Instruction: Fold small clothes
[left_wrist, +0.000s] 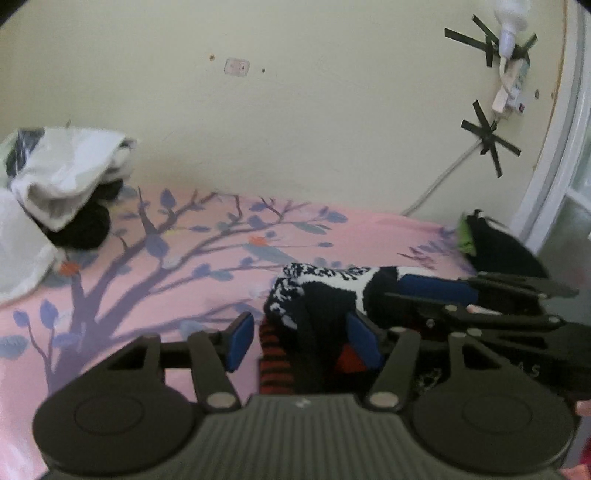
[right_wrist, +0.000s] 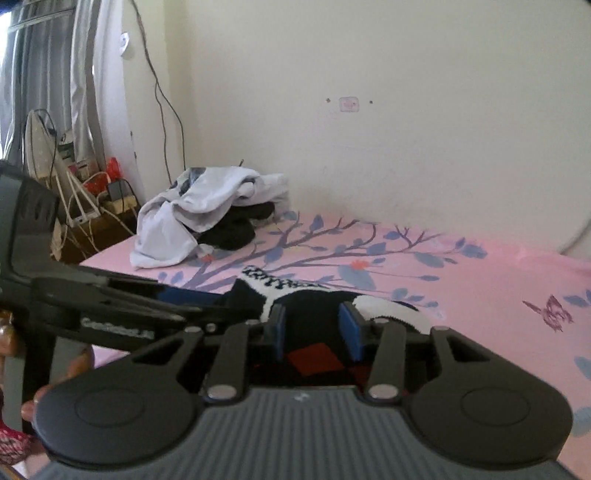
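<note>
A black and white fuzzy garment (left_wrist: 325, 291) lies bunched on the pink bedsheet (left_wrist: 155, 273), with a red and black striped piece (left_wrist: 275, 365) under it. My left gripper (left_wrist: 303, 339) is open, its blue pads either side of the dark fabric. My right gripper (right_wrist: 314, 332) is also open, its pads around the black part of the same garment (right_wrist: 384, 306). Each gripper shows from the side in the other's view, the right one (left_wrist: 480, 306) and the left one (right_wrist: 122, 302), both close against the garment.
A pile of white and black clothes (right_wrist: 207, 214) sits at the bed's far left corner by the wall. A dark and green item (left_wrist: 487, 240) lies at the right edge. A cluttered table with cables (right_wrist: 96, 199) stands beyond the bed.
</note>
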